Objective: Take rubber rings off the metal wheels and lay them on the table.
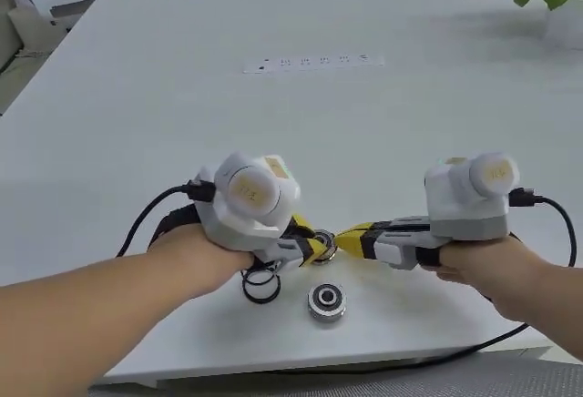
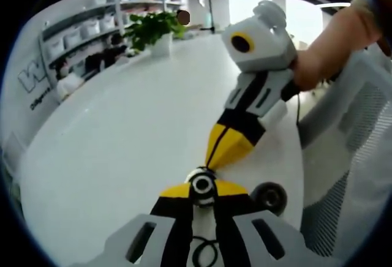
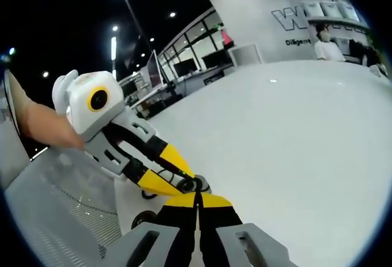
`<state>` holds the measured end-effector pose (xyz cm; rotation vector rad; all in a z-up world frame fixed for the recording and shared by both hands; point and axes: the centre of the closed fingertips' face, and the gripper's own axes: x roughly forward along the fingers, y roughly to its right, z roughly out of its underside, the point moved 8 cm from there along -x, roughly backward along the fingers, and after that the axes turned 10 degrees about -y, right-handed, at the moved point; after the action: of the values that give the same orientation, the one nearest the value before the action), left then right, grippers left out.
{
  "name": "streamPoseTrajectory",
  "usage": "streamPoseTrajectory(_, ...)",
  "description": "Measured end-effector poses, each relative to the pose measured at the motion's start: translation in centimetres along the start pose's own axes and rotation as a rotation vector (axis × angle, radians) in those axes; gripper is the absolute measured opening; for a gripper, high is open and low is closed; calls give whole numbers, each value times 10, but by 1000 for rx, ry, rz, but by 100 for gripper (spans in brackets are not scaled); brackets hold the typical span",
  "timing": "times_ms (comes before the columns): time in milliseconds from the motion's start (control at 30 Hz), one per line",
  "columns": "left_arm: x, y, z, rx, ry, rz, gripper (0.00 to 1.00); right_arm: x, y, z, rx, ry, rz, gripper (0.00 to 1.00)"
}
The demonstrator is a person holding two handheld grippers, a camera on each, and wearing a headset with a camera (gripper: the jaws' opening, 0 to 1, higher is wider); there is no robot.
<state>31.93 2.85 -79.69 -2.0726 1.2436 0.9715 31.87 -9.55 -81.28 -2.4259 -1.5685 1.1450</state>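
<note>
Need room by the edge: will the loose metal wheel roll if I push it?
Probably slides, not rolls: the loose metal wheel seems to lie flat, hub up. It looks solid metal, likely heavy for its size. The smooth table may let it skid towards the edge.

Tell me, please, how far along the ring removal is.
Done: black rubber rings already lie on the table. In hand: the left gripper clamps a metal wheel, and the right gripper, jaws shut, meets it; any hold on its ring is hidden. Left: the second wheel on the table looks dark-rimmed, probably still ringed.
</note>
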Motion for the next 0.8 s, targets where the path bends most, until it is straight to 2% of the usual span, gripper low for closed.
streamPoseTrajectory(467,0,0,-1,4,-9,-1,12,3,-4,-3,-33,-10,-32,0)
streamPoseTrajectory(500,0,0,-1,5,-8,-1,12,3,-5,-5,-48,3,-39,0)
streamPoseTrajectory(800,-1,0,-1,6,-7,0,12,1,-8,-5,-54,5,-66,0)
